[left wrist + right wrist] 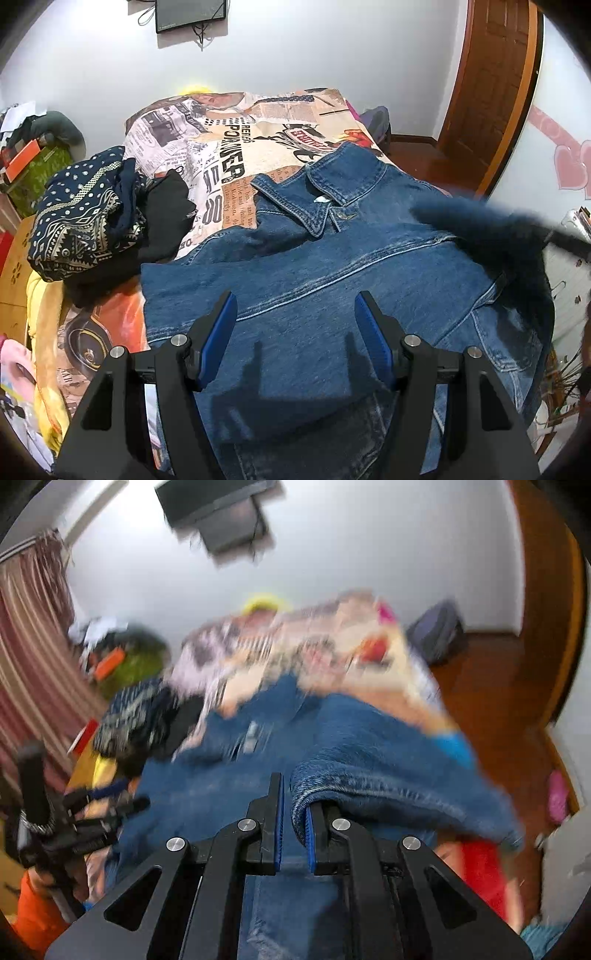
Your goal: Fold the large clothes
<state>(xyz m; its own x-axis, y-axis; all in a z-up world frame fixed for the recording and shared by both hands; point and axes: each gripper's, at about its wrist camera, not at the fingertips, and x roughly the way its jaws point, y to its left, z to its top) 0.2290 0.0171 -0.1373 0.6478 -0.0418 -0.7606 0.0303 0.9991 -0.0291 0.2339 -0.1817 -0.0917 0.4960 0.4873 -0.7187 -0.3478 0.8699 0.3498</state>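
The right wrist picture is smeared all over, so the bed cover print cannot be read there. The denim jacket is fuzzy, and its folded edge hides one finger of the right gripper. The bottom edge cuts off the jacket's lower part. In the left wrist picture, a blurry dark blue shape covers the jacket's right shoulder. The screen on the wall is cut by the top edge.

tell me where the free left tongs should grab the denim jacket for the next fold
Probably the jacket's left side edge, approached from the left, over the bedspread. The denim jacket lies flat, collar away, and that edge is bare. The left tongs hang open above its middle; the right tongs look nearly shut with its right-hand sleeve at their tips.
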